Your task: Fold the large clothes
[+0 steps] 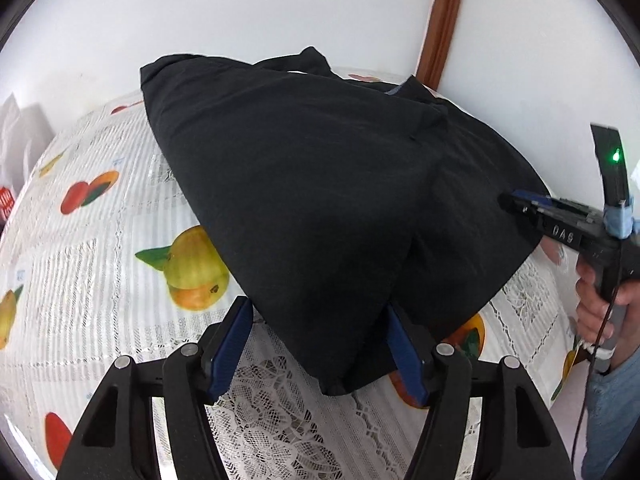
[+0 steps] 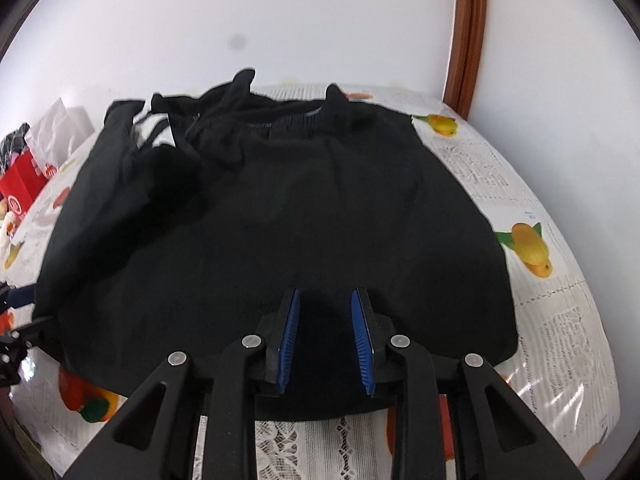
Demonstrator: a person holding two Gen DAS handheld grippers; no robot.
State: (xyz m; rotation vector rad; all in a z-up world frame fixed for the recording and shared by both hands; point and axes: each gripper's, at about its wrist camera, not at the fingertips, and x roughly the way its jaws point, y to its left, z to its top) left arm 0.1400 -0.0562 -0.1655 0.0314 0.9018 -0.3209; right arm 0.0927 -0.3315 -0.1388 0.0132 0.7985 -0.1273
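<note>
From my left wrist camera the black garment point(image 1: 320, 208) fills the middle of the frame, spread on the fruit-print tablecloth point(image 1: 92, 248), its near corner hanging down between the blue pads of my left gripper point(image 1: 320, 344). Those pads stand wide apart on either side of the cloth and do not press it, so I read that gripper as released. At the right edge of this view my right gripper point(image 1: 508, 202) comes in with its tip at the garment's edge, held by a hand point(image 1: 600, 300) in a blue sleeve point(image 1: 612, 408). From my right wrist camera the same garment point(image 2: 280, 232) covers the centre of the table, collar toward the top of the frame and white stripes point(image 2: 154, 130) showing on a bunched part at upper left. My right gripper point(image 2: 326, 340) sits over the near hem at the bottom centre, jaws parted with a gap between the pads; the dark cloth lies under them, not pinched. A red box point(image 2: 22, 184) stands at the far left, against the white wall point(image 2: 280, 20)
</note>
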